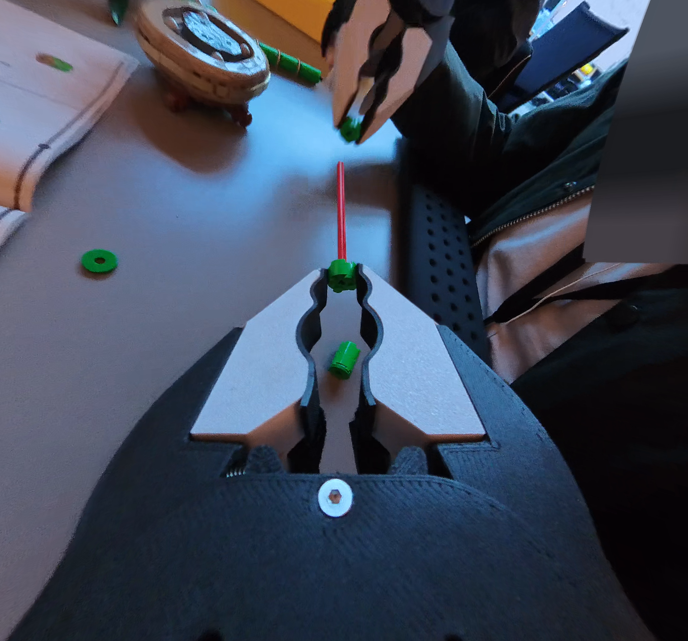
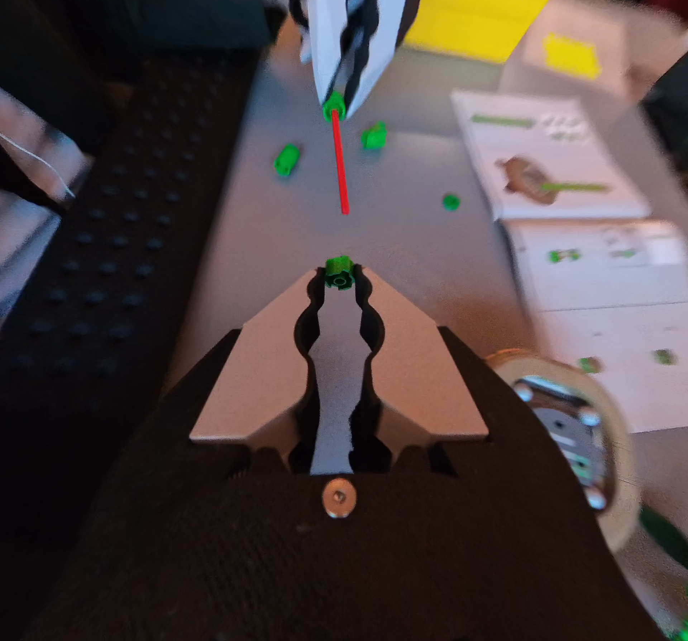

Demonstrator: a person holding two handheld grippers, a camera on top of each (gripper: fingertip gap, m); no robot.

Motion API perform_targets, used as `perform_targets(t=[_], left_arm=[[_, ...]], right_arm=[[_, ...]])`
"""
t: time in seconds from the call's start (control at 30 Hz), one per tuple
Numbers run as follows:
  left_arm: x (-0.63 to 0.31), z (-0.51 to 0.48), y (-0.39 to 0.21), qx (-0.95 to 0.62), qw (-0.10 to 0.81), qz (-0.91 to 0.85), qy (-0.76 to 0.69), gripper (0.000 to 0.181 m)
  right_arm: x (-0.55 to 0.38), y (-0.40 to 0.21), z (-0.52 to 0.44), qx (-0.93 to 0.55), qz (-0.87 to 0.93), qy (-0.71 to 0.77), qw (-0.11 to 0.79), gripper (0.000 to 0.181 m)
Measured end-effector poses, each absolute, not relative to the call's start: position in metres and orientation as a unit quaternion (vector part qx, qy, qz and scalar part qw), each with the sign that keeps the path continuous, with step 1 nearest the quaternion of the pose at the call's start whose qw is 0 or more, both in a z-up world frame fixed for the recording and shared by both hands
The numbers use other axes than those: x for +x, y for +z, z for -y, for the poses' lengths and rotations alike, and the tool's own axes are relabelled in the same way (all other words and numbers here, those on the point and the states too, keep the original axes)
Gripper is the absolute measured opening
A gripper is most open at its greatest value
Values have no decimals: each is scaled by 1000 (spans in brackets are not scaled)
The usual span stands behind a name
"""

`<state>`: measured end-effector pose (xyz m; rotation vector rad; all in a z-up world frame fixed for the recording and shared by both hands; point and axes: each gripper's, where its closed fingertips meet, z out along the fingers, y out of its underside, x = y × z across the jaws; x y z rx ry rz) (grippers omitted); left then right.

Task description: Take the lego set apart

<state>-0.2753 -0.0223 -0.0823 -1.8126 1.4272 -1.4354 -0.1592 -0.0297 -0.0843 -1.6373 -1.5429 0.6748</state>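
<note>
The left gripper (image 1: pixel 341 276) pinches a green stud (image 1: pixel 341 273) carrying a red rod (image 1: pixel 341 213). The right gripper (image 2: pixel 339 273) clamps a green piece (image 2: pixel 338 271), clear of the rod's tip. More green bits (image 2: pixel 286 159) lie on the tabletop (image 1: pixel 208 221) beside booklets (image 2: pixel 547 153); no writing is legible.

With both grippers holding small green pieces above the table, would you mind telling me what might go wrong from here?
1. The left gripper pinches its round green piece only at the fingertips, and the thin red rod sticks far out, so a knock could lever it loose.
2. The right gripper grips its small green piece equally shallowly; it might pop out and roll.
3. Loose green cylinders lie close to the table edge and could be nudged off.
</note>
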Motion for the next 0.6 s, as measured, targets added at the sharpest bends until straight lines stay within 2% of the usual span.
perform_targets(t=[0.1,0.2,0.27,0.3,0.4,0.47,0.53,0.6], left_arm=[[-269,27,-90,-656,196,-519,-512,14],[-264,28,-99,-666,195,-531,-487,14],[-257,30,-100,-664,193,-533,-487,14],[-253,33,-99,-662,191,-534,-490,14],[-244,37,-97,-656,195,-538,-492,14],[-240,40,-92,-647,197,-531,-510,14],[-239,41,-89,-644,194,-527,-520,14],[-238,43,-82,-634,190,-519,-541,14]], right_arm=[[-176,-105,30,-650,614,272,356,18],[-182,-107,21,-665,595,267,364,47],[-196,-94,23,-653,575,306,387,53],[-207,-89,27,-641,572,324,396,51],[-222,-108,38,-641,619,280,358,18],[-225,-118,34,-648,626,250,355,16],[-227,-115,36,-648,620,263,355,0],[-228,-101,35,-633,615,272,383,0]])
